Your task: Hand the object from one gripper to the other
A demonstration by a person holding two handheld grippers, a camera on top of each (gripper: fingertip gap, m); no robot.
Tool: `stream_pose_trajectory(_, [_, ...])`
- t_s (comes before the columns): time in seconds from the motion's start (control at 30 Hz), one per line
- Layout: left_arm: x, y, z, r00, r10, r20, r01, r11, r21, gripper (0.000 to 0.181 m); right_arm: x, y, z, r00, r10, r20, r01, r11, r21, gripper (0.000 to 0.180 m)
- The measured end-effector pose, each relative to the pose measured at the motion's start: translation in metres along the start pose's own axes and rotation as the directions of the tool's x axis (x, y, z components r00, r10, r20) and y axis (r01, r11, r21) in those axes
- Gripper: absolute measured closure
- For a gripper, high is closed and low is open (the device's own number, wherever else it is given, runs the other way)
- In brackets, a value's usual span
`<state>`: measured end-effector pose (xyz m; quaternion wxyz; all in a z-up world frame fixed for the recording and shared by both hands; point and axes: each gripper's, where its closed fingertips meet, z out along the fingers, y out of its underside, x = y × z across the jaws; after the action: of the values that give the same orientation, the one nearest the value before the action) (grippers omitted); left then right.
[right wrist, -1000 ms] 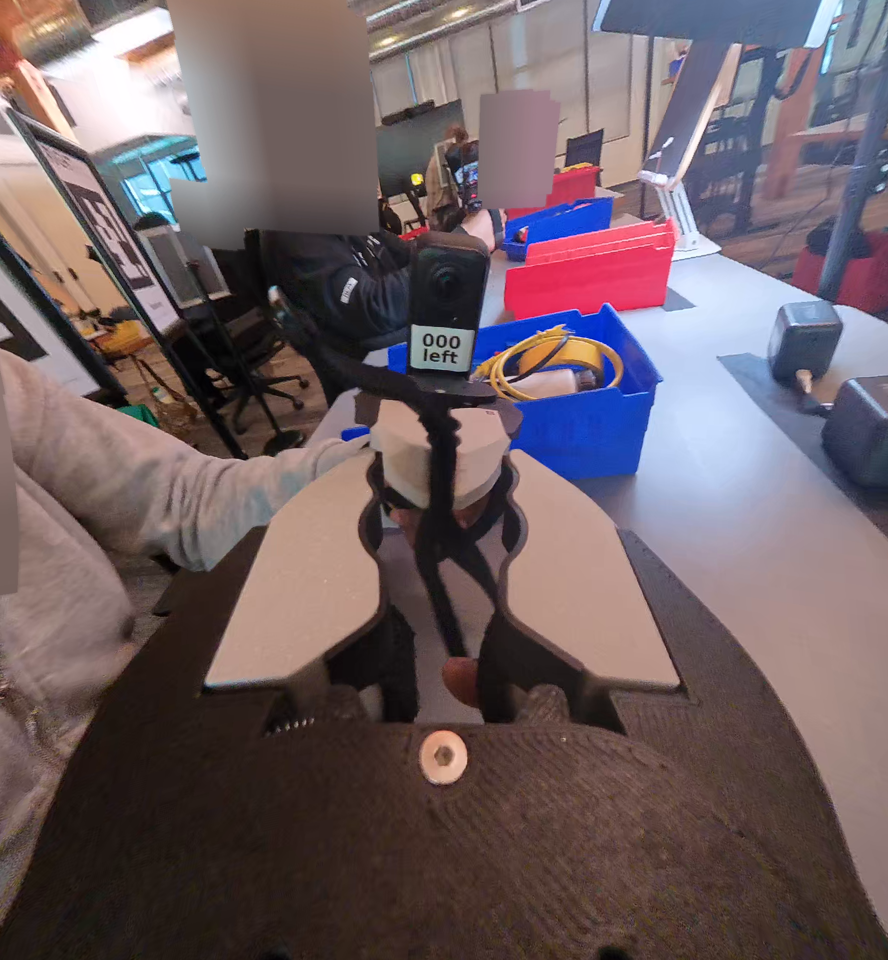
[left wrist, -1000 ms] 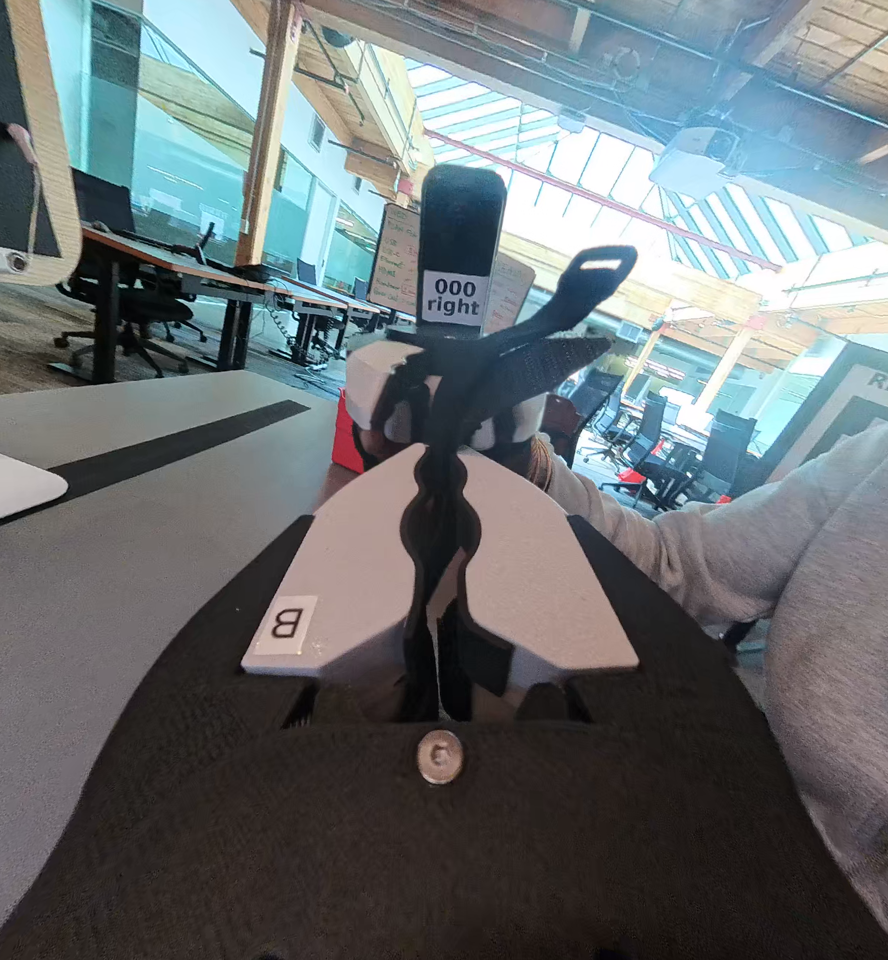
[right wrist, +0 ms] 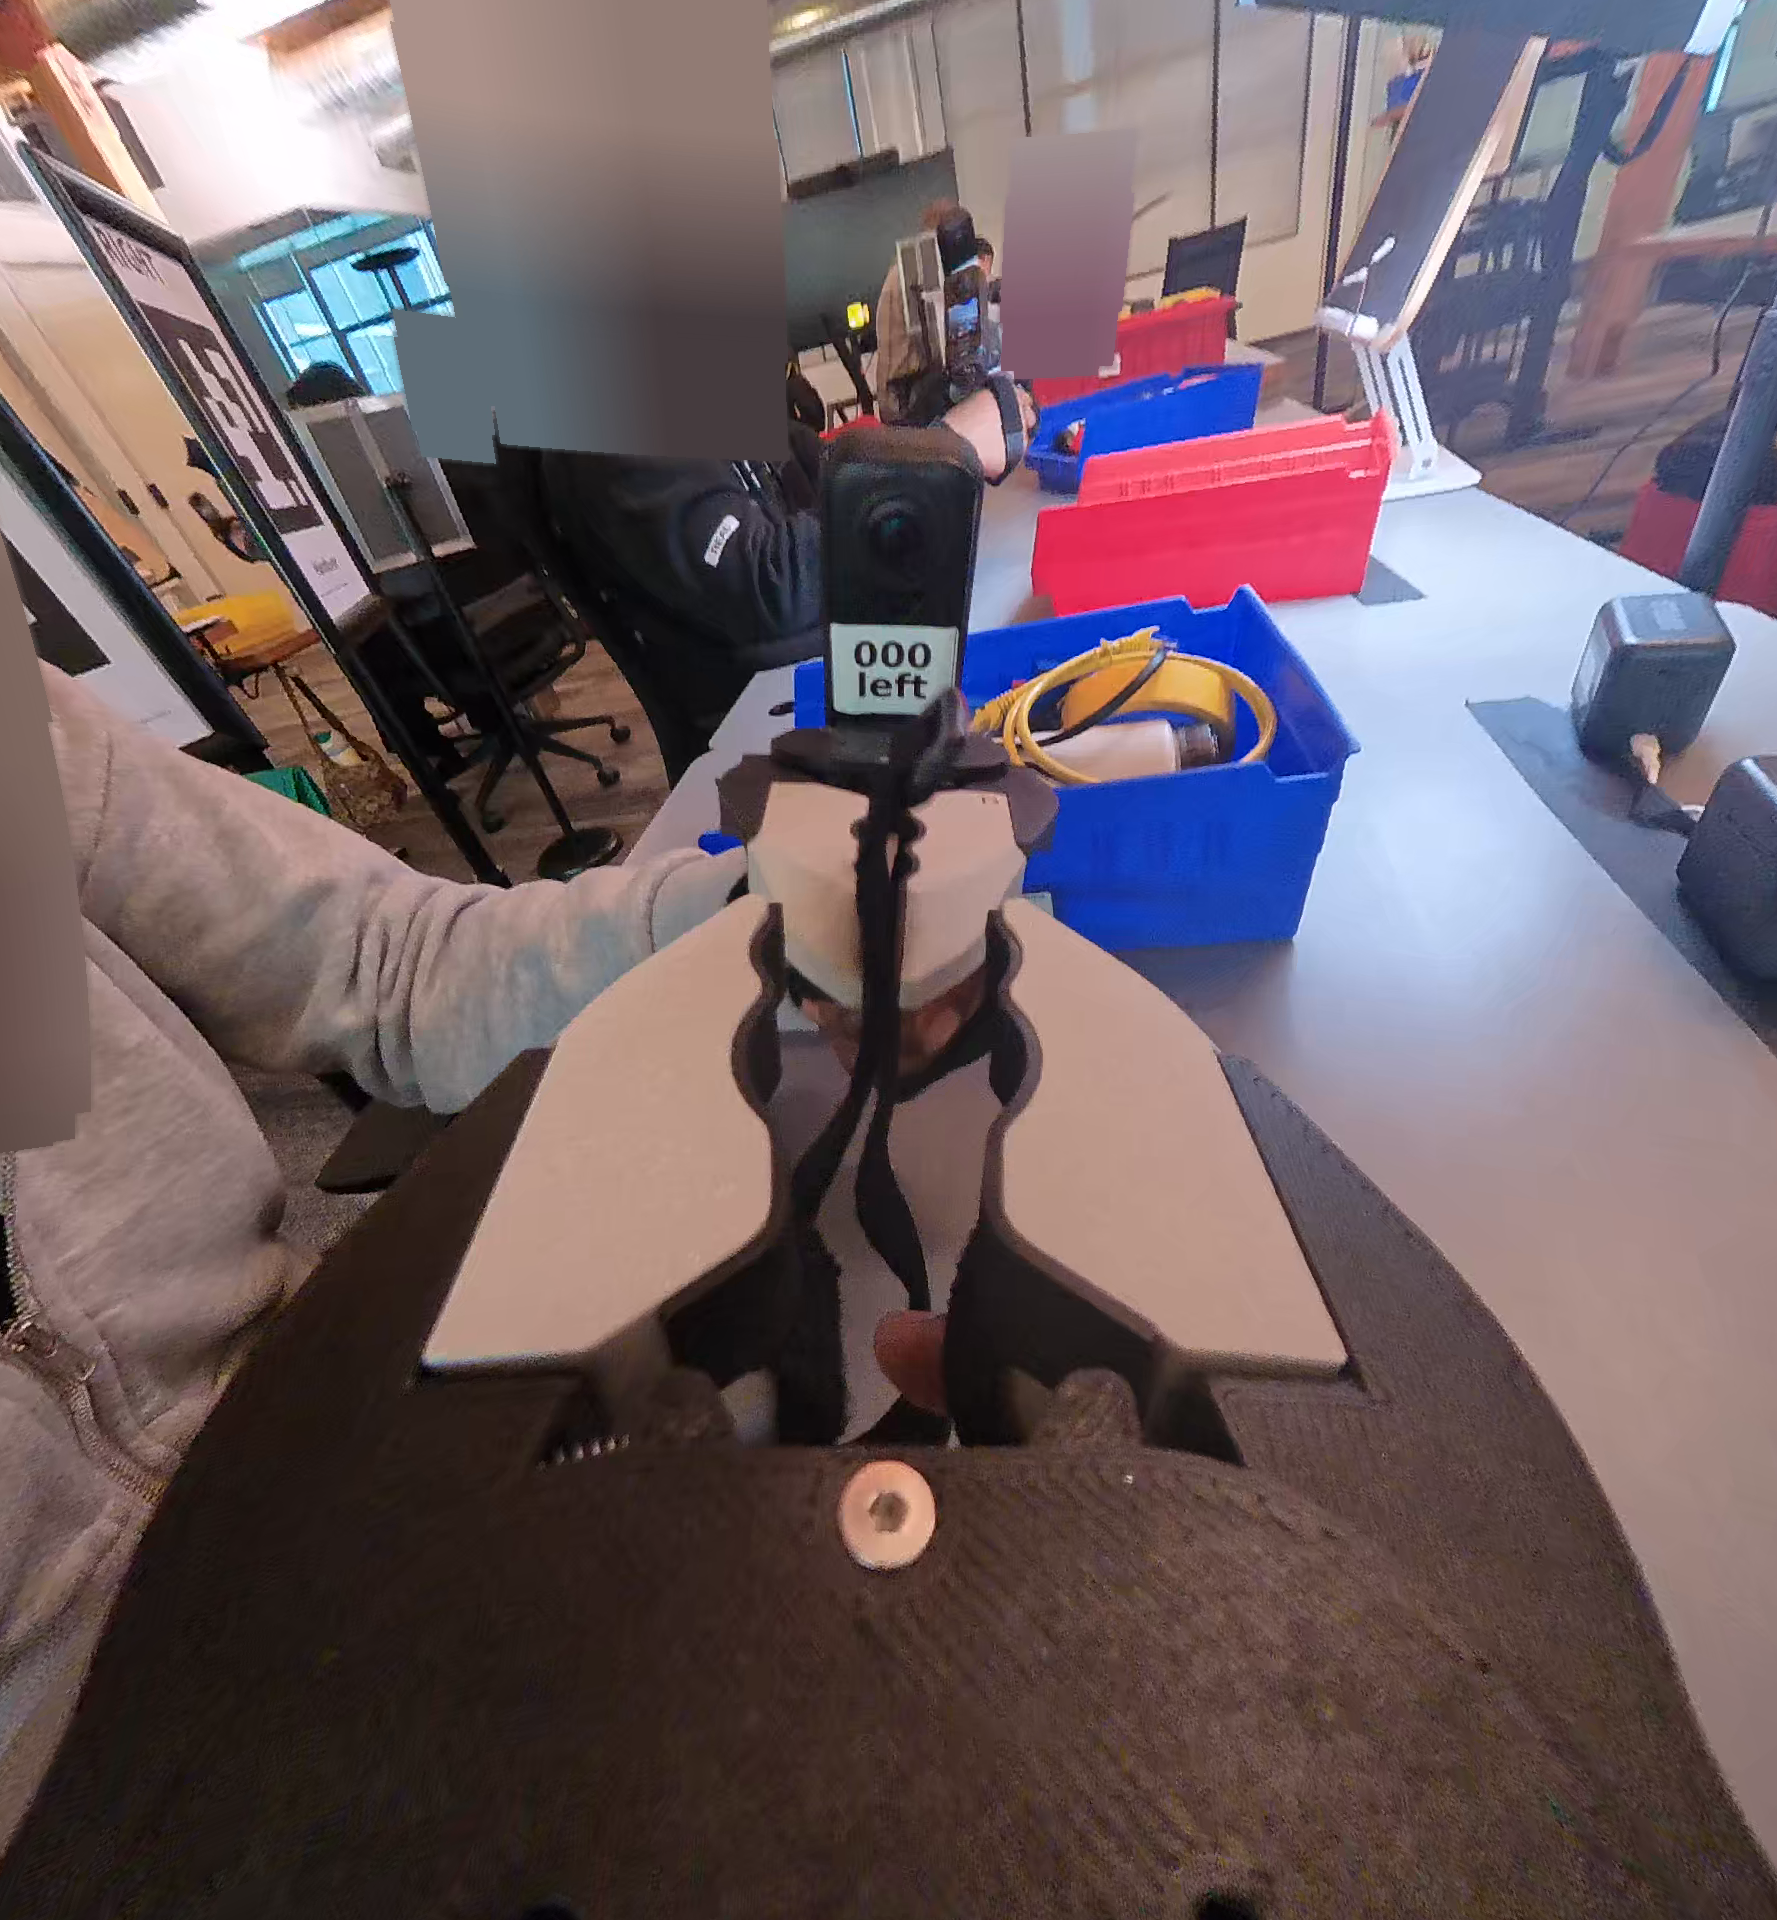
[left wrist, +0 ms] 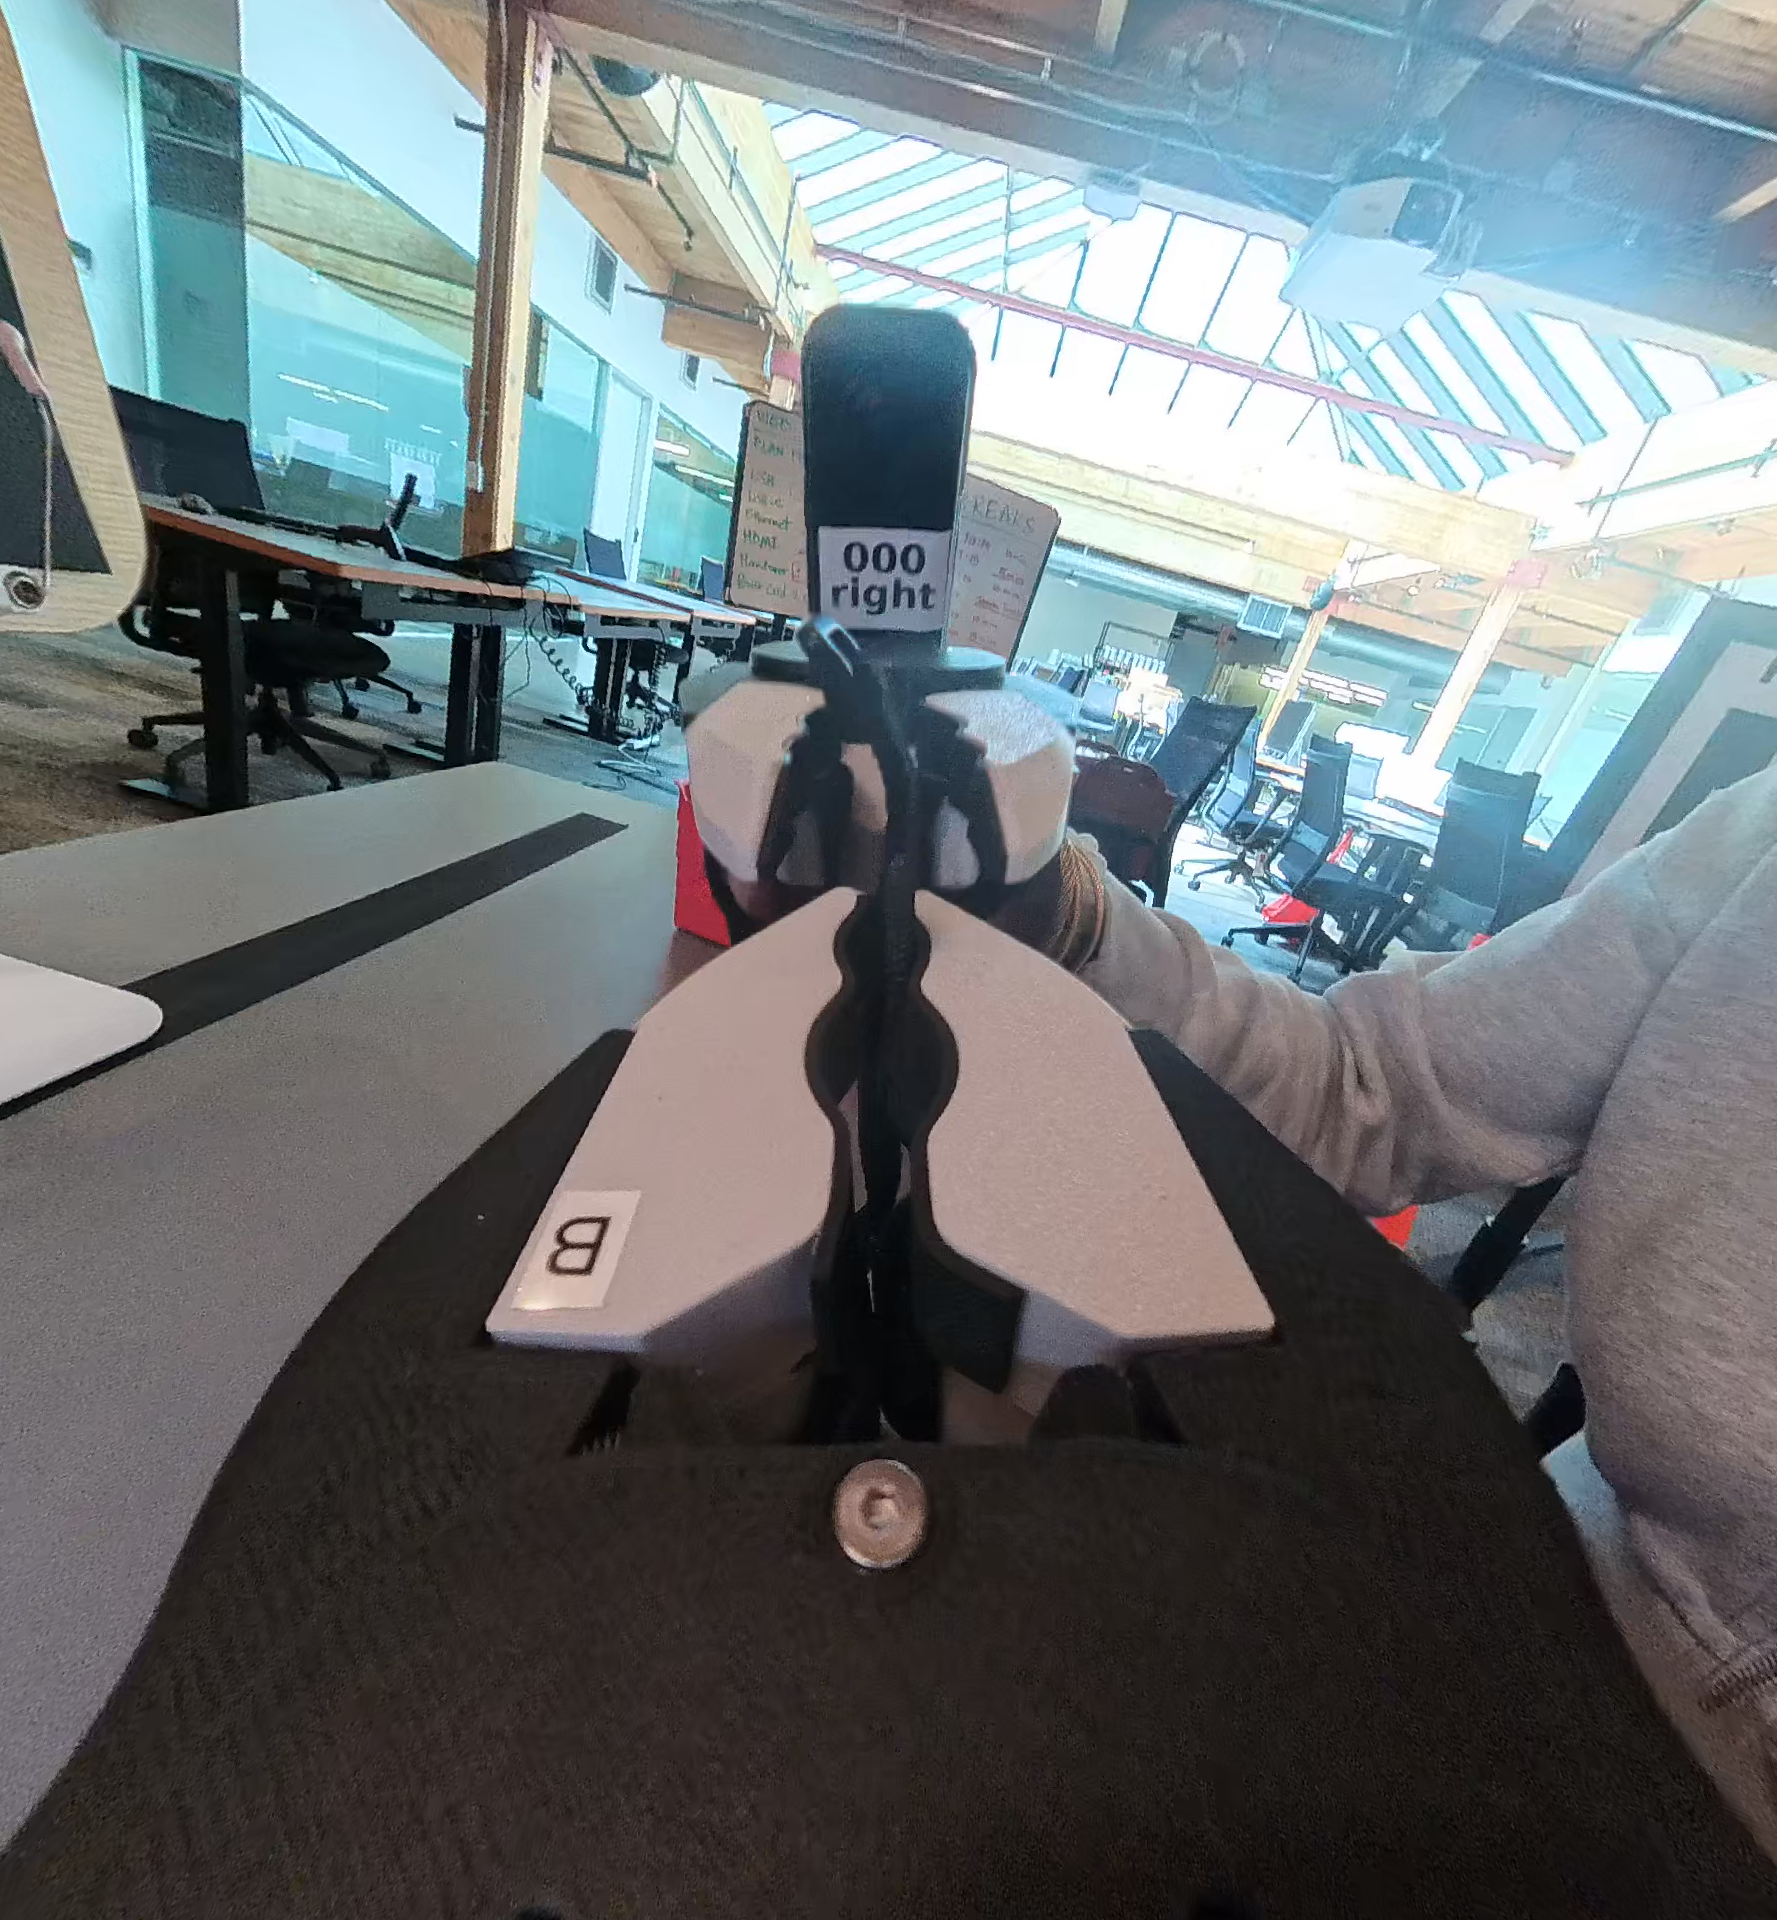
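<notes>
A black strap (left wrist: 884,1039) is clamped between the white fingers of my left gripper (left wrist: 879,914), which is shut on it. The strap runs forward and up into my right gripper (left wrist: 879,821), which faces me close ahead. In the right wrist view, my right gripper (right wrist: 889,925) is open. The strap (right wrist: 868,1122) hangs loose in the gap between its fingers, touching neither pad. My left gripper (right wrist: 884,862) shows there just beyond the fingertips, closed on the strap's far part. Both grippers are held above the grey table (left wrist: 240,1143).
A blue bin (right wrist: 1175,852) with a yellow cable stands behind the left gripper, with a red bin (right wrist: 1216,520) farther back. Two black boxes (right wrist: 1653,665) (right wrist: 1767,862) sit at the table's right. A white flat object (left wrist: 11,1018) lies at the left. Grey sleeves reach in from the side. Less than 4 cm separates the two grippers' tips.
The strap's free end, which stuck out to the right, now stands edge-on in line with the grippers. The two grippers have drawn slightly closer. The right fingers stay open.
</notes>
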<state>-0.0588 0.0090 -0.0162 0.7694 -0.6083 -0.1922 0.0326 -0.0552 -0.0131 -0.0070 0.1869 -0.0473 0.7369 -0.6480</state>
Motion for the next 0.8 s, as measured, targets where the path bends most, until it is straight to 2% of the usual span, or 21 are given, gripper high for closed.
stream_pose_trajectory(0.1, [0.003, 0.008, 0.005, 1.0, 0.002, -0.015, -0.002, 0.999, -0.044, 0.177, -0.002, -0.005, 0.002, 1.0, -0.014, -0.002, 0.014, 1.0, 0.024, 0.149])
stream_pose_trajectory(0.17, [0.004, 0.013, 0.007, 1.0, 0.002, -0.019, -0.003, 0.998, -0.067, 0.177, -0.004, -0.006, 0.002, 0.999, -0.034, -0.003, 0.034, 0.999, 0.029, 0.171])
stream_pose_trajectory(0.23, [0.002, 0.014, 0.007, 1.0, 0.005, -0.006, -0.005, 0.998, -0.07, 0.176, -0.007, -0.004, 0.002, 0.999, -0.048, 0.008, 0.048, 0.999, 0.009, 0.175])
stream_pose_trajectory(0.37, [0.004, 0.006, 0.003, 1.0, -0.005, -0.02, 0.004, 1.0, -0.029, 0.145, -0.005, 0.005, 0.002, 0.998, -0.057, 0.001, 0.057, 0.997, -0.047, 0.175])
stream_pose_trajectory(0.43, [0.005, -0.002, 0.0, 1.0, -0.006, -0.021, 0.006, 1.0, 0.016, 0.142, -0.004, 0.009, 0.004, 0.998, -0.057, 0.004, 0.057, 0.996, -0.07, 0.176])
stream_pose_trajectory(0.63, [0.004, -0.01, -0.003, 1.0, 0.003, -0.018, -0.002, 0.998, 0.064, 0.172, -0.006, 0.02, 0.01, 0.998, -0.061, 0.018, 0.063, 0.989, -0.134, 0.176])
stream_pose_trajectory(0.73, [0.004, -0.011, -0.003, 1.0, 0.031, -0.001, -0.03, 0.998, 0.058, 0.173, -0.004, 0.02, 0.01, 0.999, -0.045, 0.005, 0.045, 0.99, -0.135, 0.174])
stream_pose_trajectory(0.8, [0.004, -0.013, -0.003, 0.999, 0.049, 0.008, -0.049, 0.996, 0.076, 0.173, -0.002, 0.018, 0.009, 1.0, -0.018, 0.0, 0.018, 0.992, -0.127, 0.165])
